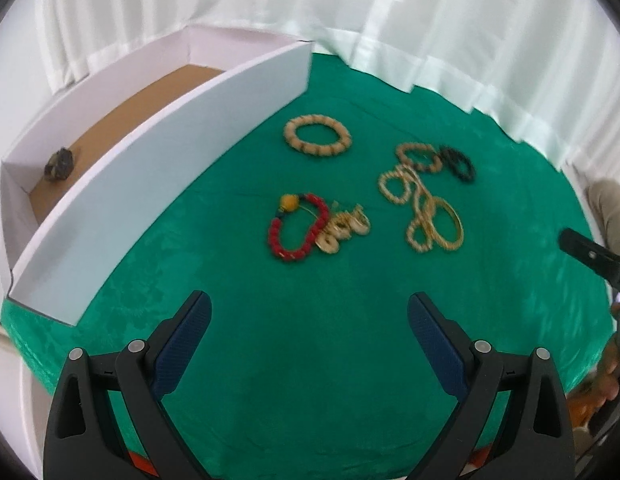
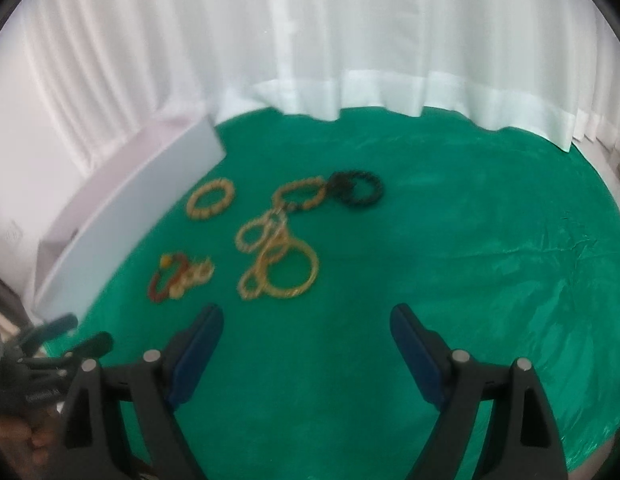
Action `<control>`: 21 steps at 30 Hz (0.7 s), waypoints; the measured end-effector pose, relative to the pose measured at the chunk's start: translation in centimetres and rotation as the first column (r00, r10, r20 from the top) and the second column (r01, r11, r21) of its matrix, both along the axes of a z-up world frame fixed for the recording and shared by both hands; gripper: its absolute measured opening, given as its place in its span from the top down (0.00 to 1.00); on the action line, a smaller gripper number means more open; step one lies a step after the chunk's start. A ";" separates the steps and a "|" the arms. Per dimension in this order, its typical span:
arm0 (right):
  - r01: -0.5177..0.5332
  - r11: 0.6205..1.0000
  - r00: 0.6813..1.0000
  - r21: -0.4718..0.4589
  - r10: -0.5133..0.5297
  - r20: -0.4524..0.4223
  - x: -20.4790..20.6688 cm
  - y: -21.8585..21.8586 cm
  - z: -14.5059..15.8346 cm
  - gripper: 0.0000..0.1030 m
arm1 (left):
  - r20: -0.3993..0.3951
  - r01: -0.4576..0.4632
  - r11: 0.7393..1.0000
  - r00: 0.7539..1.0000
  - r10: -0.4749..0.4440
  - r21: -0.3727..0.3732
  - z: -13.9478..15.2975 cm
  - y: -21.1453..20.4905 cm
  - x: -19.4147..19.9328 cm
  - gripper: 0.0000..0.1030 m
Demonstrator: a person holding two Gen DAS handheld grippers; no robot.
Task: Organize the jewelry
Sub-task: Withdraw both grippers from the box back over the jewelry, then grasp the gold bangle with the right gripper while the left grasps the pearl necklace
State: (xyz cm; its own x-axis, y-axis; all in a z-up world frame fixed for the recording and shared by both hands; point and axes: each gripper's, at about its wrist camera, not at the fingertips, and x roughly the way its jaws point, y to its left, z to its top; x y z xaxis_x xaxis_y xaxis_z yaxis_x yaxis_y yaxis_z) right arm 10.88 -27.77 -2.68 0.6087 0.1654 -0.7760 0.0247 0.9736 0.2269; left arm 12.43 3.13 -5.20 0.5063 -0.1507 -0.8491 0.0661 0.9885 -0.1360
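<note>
White box [image 1: 158, 128] at the tabletop's [image 1: 310, 360] left edge holds one dark trinket [image 1: 60, 165]. I see my left tongs [image 1: 309, 320] and right tongs [image 2: 307, 330] both gaping wide and empty. Bracelets [image 1: 422, 204] lie mid-tabletop, well beyond both.

**Black clamp-style grippers with blue pads**

The left gripper [image 1: 309, 312] has two black plastic fingers [image 1: 182, 332], each built from angled struts with triangular cut-outs and round silver rivets at the joints. Dark blue textured pads [image 1: 434, 344] line the inner faces. A strip of orange-red shows at the base. The right gripper [image 2: 307, 326] has the same build: black struts, silver rivets, blue pads. Small white lettering, too blurred to read, marks the left gripper's black body where the right wrist view catches it. Beige clothing [image 1: 612, 208] shows at one edge.
</note>
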 end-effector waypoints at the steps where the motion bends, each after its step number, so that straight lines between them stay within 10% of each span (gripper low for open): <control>1: -0.004 1.000 1.000 0.015 0.004 -0.011 0.5 -0.6 0.3 0.15 | -0.005 -0.004 1.000 1.000 0.004 -0.007 0.0 0.3 0.3 0.04; 6: -0.015 0.998 0.997 0.060 0.019 -0.078 1.7 -2.2 1.2 0.15 | -0.069 -0.030 0.996 0.997 0.024 -0.088 -0.5 2.1 2.5 0.04; 21: -0.060 0.975 0.976 0.213 0.102 -0.194 3.1 0.1 -3.0 0.18 | -0.098 0.018 0.997 0.995 -0.011 0.071 -1.1 2.2 5.3 0.04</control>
State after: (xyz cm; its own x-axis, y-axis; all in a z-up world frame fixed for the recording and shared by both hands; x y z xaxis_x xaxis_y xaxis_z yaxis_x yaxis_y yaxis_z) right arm 13.93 -27.69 -5.73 0.4206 0.3754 -0.8259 0.0134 0.9077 0.4194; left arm 17.74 5.32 -6.26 0.4186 -0.0938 -0.9033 0.0702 0.9950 -0.0708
